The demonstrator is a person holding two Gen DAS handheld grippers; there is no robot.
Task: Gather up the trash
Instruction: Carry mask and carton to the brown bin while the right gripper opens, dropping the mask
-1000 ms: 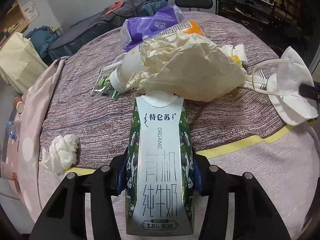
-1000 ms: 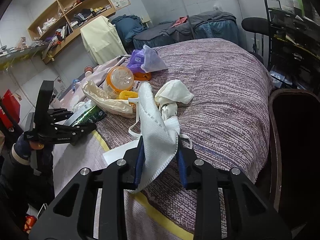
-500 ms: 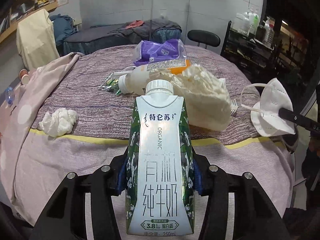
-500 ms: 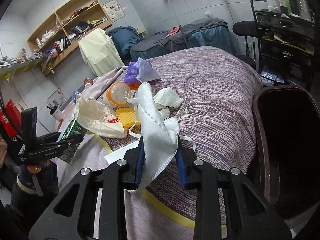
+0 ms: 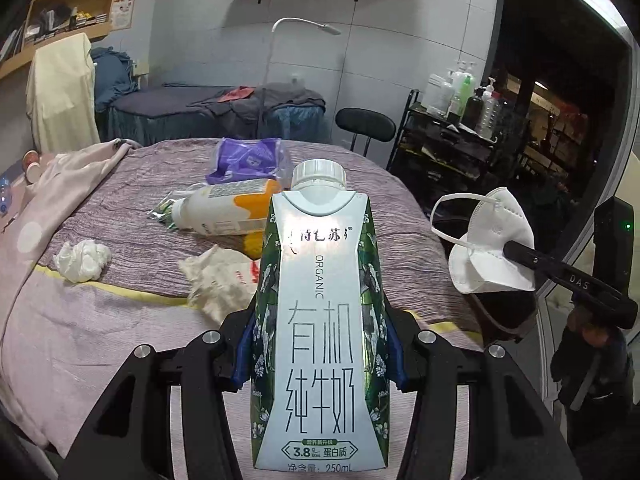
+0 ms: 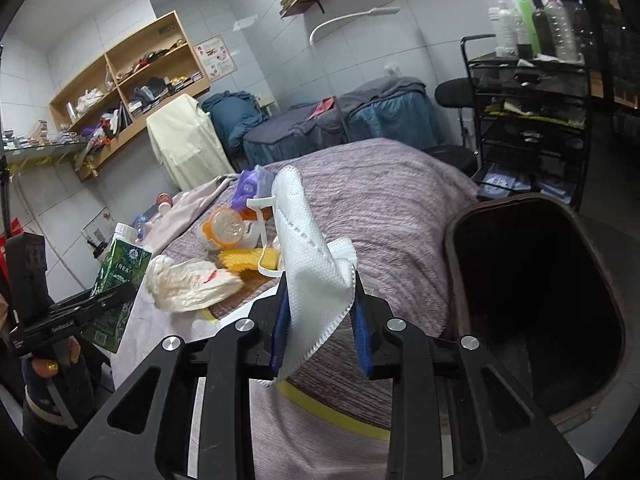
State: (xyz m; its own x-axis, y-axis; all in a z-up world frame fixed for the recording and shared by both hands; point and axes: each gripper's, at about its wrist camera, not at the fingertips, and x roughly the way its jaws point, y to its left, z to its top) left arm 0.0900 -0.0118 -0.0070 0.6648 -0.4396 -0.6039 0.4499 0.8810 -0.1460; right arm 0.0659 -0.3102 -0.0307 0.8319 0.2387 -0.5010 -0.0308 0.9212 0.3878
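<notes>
White mask [image 6: 316, 276] is pinched in your right tongs [image 6: 320, 332], hanging beside the dark bin's [image 6: 452, 248] rim, so it looks lined up for a drop. Your left tongs [image 5: 320, 356] are clamped on the milk carton [image 5: 320, 320], held upright clear of the bed [image 5: 392, 248], probably queued next. Bottle [image 5: 224, 212], tissue [image 5: 82, 260] and crumpled bag [image 5: 220, 280] are on the bed, not yet collected.

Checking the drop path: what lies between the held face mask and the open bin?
Nothing: in the right wrist view, only bare purple bedspread separates the face mask from the bin.
</notes>
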